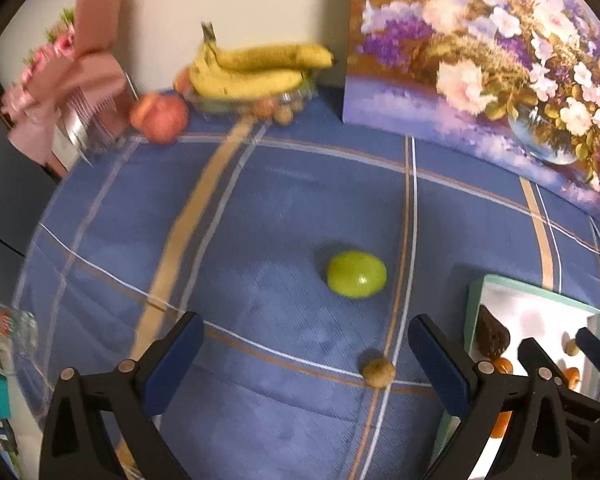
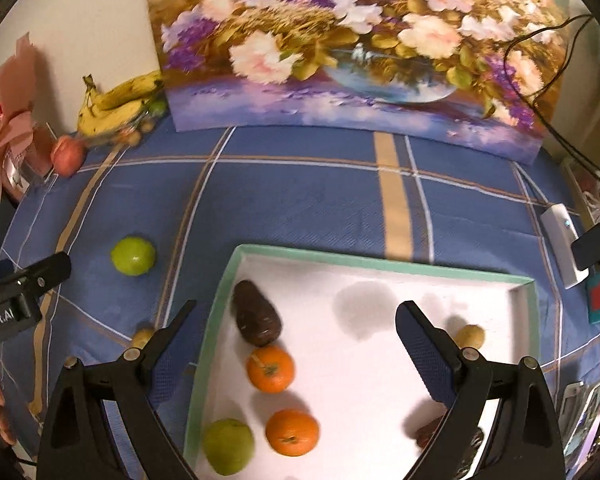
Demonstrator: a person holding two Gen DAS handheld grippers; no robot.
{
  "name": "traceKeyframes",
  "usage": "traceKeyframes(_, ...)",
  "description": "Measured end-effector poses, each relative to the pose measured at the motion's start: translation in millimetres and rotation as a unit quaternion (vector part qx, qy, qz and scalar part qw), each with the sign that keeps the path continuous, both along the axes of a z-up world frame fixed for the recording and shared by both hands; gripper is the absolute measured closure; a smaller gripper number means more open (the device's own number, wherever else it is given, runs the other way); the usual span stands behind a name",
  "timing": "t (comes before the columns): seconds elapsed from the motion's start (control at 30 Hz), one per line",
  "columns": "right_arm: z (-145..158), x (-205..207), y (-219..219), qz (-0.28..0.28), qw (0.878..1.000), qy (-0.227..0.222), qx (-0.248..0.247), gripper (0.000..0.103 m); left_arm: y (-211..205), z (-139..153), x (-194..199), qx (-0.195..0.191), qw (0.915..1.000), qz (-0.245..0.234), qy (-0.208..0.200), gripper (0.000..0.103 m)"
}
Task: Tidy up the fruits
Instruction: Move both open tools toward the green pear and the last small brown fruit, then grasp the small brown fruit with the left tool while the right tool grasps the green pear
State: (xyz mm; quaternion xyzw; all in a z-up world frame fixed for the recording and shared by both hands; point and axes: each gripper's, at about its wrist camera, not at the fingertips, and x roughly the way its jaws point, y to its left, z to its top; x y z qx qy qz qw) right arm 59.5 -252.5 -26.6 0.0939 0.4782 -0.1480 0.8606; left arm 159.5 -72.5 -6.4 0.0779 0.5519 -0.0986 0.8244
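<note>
A green apple (image 1: 356, 274) lies on the blue checked cloth ahead of my open, empty left gripper (image 1: 306, 350); it also shows in the right wrist view (image 2: 133, 255). A small brown fruit (image 1: 378, 372) lies nearer, by the right finger. My right gripper (image 2: 296, 340) is open and empty above a white tray with a green rim (image 2: 380, 266). The tray holds a dark avocado (image 2: 257, 318), two oranges (image 2: 271, 368) (image 2: 292, 432), a green apple (image 2: 228, 445) and a small brown fruit (image 2: 469, 335).
A bowl with bananas (image 1: 256, 68) and a red apple (image 1: 160, 118) stand at the back left by a pink bouquet (image 1: 66, 76). A flower painting (image 2: 352, 48) leans on the wall. A white power strip and cables (image 2: 564, 240) lie at the right edge.
</note>
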Motion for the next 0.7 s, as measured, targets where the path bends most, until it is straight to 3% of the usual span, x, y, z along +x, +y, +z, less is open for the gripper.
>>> traceKeyframes(0.13, -7, 0, 4, -0.003, 1.000, 0.010, 0.011, 0.007, -1, -18, 0, -0.010, 0.9995, -0.002, 0.031, 0.003)
traceKeyframes(0.2, -11, 0, 4, -0.007, 1.000, 0.016, 0.016, 0.007, -6, -27, -2, -0.016, 0.9987, -0.009, 0.048, 0.016)
traceKeyframes(0.43, -15, -5, -5, -0.026, 0.999, 0.020, 0.027, 0.007, -23, -56, -9, -0.039, 0.9928, -0.035, 0.107, 0.037)
traceKeyframes(0.5, -16, -7, -11, -0.037, 0.999, 0.021, 0.030, 0.007, -28, -60, -11, -0.038, 0.9916, -0.044, 0.116, 0.050)
traceKeyframes(0.7, -17, -10, -18, -0.052, 0.998, 0.021, 0.038, 0.007, -36, -70, -16, -0.037, 0.9895, -0.054, 0.129, 0.065)
